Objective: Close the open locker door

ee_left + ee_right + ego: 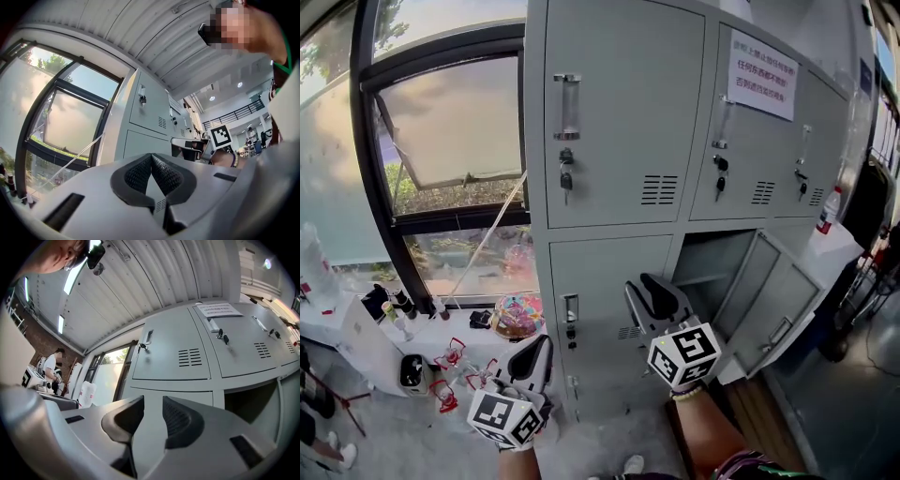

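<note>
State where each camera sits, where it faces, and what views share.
Head view: on the person's head, looking down at lockers and open locker door; left gripper, right gripper, forearm show.
Left gripper view: on the left gripper, facing lockers and window; touching jaws show.
Right gripper view: on the right gripper, facing lockers; parted jaws show.
All share the lockers.
</note>
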Tool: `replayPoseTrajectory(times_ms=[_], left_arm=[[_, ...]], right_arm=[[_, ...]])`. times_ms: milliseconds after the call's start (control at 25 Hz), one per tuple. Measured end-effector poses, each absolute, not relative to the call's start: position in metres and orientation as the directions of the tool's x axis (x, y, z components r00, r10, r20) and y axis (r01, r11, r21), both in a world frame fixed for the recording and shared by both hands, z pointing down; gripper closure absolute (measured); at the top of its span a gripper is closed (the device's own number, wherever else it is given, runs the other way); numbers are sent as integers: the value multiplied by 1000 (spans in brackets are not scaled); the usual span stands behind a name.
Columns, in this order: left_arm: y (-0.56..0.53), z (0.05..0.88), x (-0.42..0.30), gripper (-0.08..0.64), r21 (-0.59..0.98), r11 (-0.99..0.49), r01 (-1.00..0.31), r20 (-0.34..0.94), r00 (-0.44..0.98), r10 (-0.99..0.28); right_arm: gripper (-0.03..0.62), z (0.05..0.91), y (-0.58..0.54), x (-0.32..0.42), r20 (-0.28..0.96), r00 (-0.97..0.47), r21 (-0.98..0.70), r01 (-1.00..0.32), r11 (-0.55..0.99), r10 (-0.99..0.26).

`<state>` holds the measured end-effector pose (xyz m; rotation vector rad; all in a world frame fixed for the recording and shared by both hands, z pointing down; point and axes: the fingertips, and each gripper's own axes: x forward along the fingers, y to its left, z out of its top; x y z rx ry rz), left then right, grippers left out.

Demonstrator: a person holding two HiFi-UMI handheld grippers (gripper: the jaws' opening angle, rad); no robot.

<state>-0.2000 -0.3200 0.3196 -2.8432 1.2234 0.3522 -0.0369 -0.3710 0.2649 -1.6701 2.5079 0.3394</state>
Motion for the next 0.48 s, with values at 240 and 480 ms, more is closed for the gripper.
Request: replayPoseTrajectory(times_ms=[240, 480], left_arm=[[-311, 320, -182, 538, 59, -699, -713, -225, 673, -705], [-296, 317, -135, 538, 37, -707, -707, -229, 682, -694]], right_arm=[[482, 280, -348, -24, -202, -397, 132, -917, 377, -895], [482, 282, -321, 24, -220, -394, 107, -919, 380, -892]])
